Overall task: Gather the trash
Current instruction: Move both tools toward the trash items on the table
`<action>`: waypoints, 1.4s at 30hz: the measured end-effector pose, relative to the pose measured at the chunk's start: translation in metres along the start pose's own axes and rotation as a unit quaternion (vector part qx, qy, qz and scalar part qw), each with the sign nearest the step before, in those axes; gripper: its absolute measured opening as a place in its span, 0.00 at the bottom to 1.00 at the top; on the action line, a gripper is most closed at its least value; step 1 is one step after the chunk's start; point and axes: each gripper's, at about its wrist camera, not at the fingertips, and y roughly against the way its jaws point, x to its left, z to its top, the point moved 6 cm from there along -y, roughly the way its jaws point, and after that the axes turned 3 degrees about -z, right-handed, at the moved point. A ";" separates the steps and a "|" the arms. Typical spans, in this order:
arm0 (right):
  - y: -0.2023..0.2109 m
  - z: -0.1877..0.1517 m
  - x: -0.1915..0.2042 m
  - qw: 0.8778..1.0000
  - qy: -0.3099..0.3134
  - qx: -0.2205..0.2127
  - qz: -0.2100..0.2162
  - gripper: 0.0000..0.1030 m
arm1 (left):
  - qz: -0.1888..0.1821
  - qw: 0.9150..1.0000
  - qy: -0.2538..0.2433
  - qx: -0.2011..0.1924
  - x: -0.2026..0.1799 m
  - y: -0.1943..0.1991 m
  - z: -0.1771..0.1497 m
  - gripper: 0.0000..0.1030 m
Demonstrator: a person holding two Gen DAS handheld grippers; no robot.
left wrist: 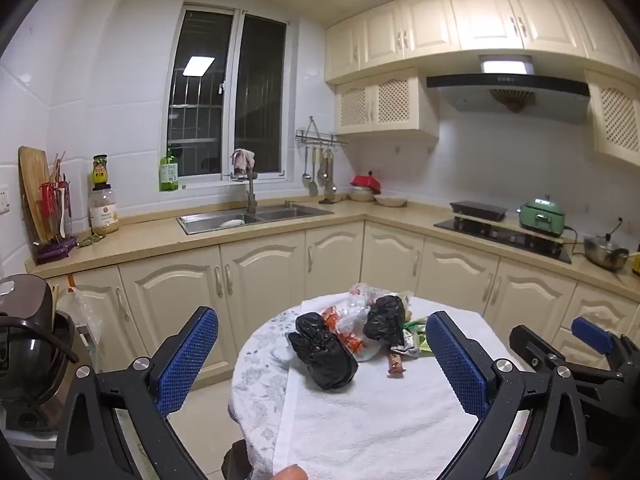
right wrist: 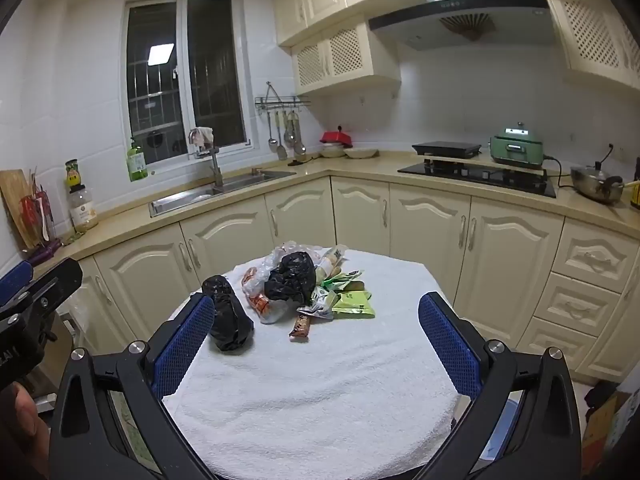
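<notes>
A heap of trash lies at the far side of a small round table draped with a white towel. It holds a long black bag, a crumpled black bag, clear plastic with orange wrappers, green packets and a brown snack bar. My left gripper stands open in front of the heap, nothing between its blue pads. My right gripper is open too, short of the trash. The right gripper shows at the left wrist view's right edge.
Cream kitchen cabinets and a beige counter wrap around behind the table, with a steel sink, a black hob, a green cooker and a pot. A dark appliance stands at the left. Tiled floor lies between table and cabinets.
</notes>
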 end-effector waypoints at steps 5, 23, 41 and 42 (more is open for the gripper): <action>0.000 0.000 0.002 1.000 -0.006 -0.006 0.004 1.00 | 0.008 1.000 -0.002 0.002 -0.001 0.005 -0.002 0.99; -0.005 0.013 0.010 1.000 0.009 -0.018 0.012 1.00 | -0.007 0.999 0.028 -0.044 0.017 0.001 0.000 0.99; -0.043 0.011 0.019 0.999 0.038 0.003 0.005 1.00 | 0.027 0.999 0.021 -0.037 0.028 -0.039 -0.010 0.99; -0.045 0.011 0.018 0.999 0.039 0.005 0.007 1.00 | 0.026 0.999 0.023 -0.037 0.030 -0.040 -0.002 0.99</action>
